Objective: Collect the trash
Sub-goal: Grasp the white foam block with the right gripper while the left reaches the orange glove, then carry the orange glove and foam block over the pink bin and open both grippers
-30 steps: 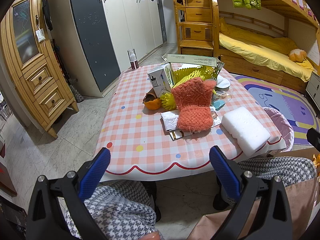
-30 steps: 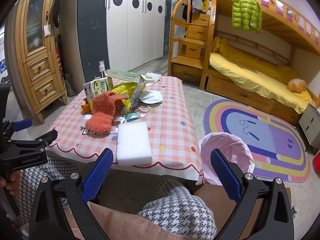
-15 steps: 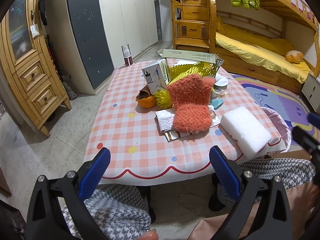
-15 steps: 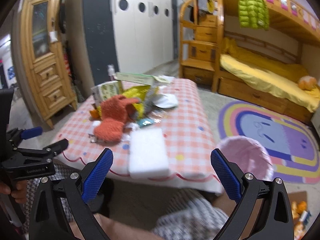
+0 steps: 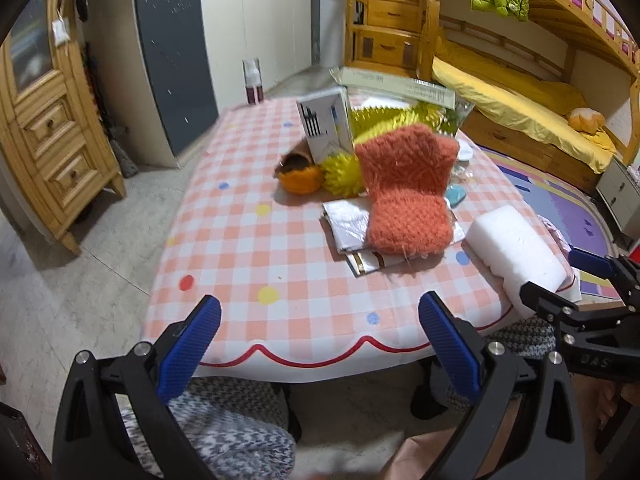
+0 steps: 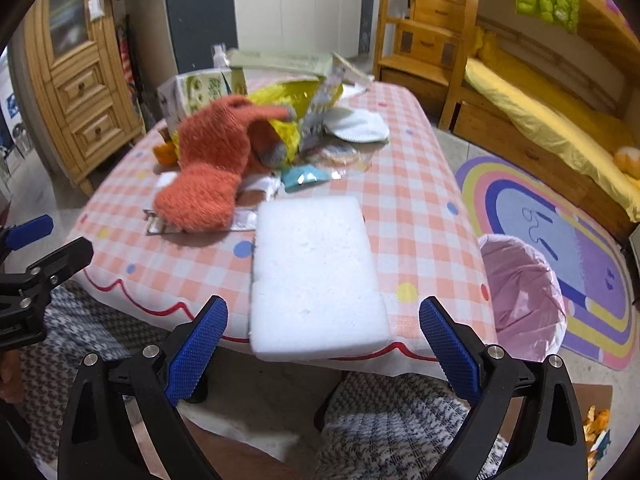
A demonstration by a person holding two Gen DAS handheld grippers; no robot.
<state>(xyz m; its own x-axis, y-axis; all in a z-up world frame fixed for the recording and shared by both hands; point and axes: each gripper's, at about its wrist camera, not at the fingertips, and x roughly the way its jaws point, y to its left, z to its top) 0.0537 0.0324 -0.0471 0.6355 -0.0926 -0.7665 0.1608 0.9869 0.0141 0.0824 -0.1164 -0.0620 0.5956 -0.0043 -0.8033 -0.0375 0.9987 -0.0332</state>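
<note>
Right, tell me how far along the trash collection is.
Nothing looks collected yet: the pink-lined bin beside the table shows no trash inside. In hand: nothing. Both the left tongs and the right tongs are open and empty, the right ones facing the foam block. Left: the whole pile, with foam, orange glove, carton, orange peel and wrappers.

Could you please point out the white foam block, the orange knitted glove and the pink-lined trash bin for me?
white foam block (image 6: 316,276), right wrist view, middle of its top face.
orange knitted glove (image 5: 408,196), left wrist view, its palm.
pink-lined trash bin (image 6: 520,292), right wrist view, inside of the liner.
</note>
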